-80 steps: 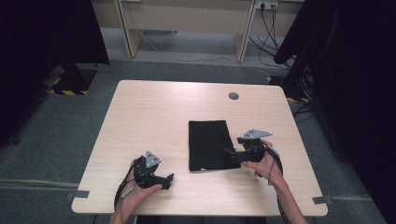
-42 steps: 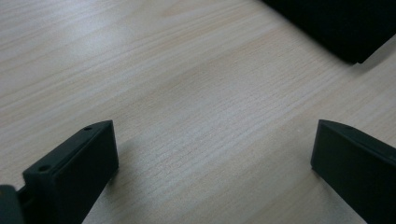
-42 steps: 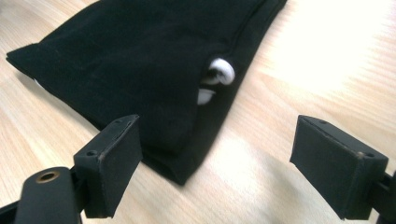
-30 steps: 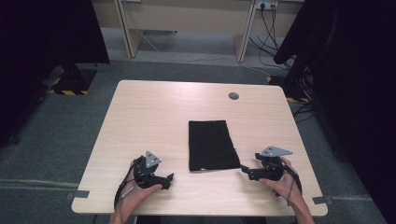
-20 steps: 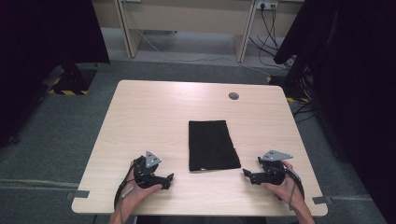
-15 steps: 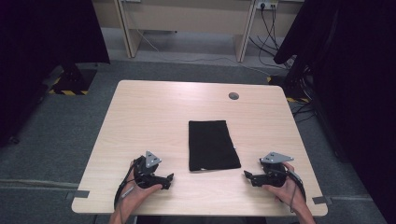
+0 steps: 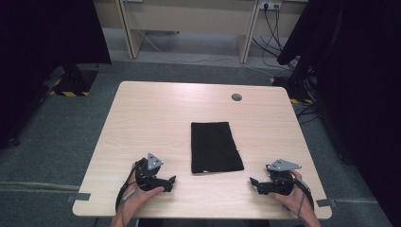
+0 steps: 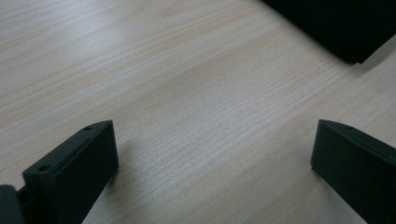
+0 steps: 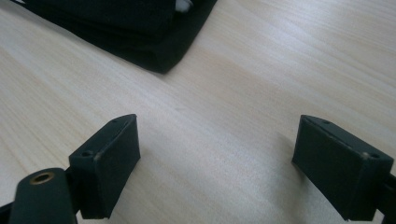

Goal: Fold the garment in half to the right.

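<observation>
The desk (image 7: 156, 118) is evenly lit from above in the high view, while the surroundings are left very dark. Soft shadows are cast beneath the jaws in both gripper views. The near jaws are slightly blurred, and faint glare is seen on the wood.

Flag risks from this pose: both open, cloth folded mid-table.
1. The folded black cloth lies flat; a low pinch by the right gripper may catch only the top layer and unfold it.
2. The left gripper sits near the table front edge; its cable may snag.
</observation>
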### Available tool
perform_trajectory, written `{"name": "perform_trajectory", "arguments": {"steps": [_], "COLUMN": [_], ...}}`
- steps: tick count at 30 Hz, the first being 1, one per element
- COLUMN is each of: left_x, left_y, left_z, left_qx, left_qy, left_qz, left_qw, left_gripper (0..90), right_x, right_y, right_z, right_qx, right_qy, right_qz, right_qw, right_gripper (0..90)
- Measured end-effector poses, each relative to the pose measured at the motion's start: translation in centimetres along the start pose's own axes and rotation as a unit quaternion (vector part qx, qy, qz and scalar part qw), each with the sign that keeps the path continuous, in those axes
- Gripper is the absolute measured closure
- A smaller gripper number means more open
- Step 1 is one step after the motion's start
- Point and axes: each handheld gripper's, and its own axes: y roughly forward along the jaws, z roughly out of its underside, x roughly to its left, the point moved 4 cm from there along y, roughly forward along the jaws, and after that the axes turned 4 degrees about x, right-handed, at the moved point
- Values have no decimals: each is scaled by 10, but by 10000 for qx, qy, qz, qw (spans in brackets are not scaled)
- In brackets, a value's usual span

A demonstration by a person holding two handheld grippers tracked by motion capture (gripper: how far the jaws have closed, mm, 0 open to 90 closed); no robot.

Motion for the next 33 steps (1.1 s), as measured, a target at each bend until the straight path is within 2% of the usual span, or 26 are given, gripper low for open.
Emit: {"name": "perform_trajectory", "arguments": {"steps": [33], "left_x": [0], "left_y": [0], "left_z": [0], "left_qx": [3], "left_qy": [1], "left_qz": [-3], "left_qw": [10000], "left_gripper": [0], "right_x": [10], "right_y": [-25], "right_z": [29], "right_qx": [-31], "right_qy": [114], "right_qz": [96], "right_qw": [9999], "right_gripper": [148]}}
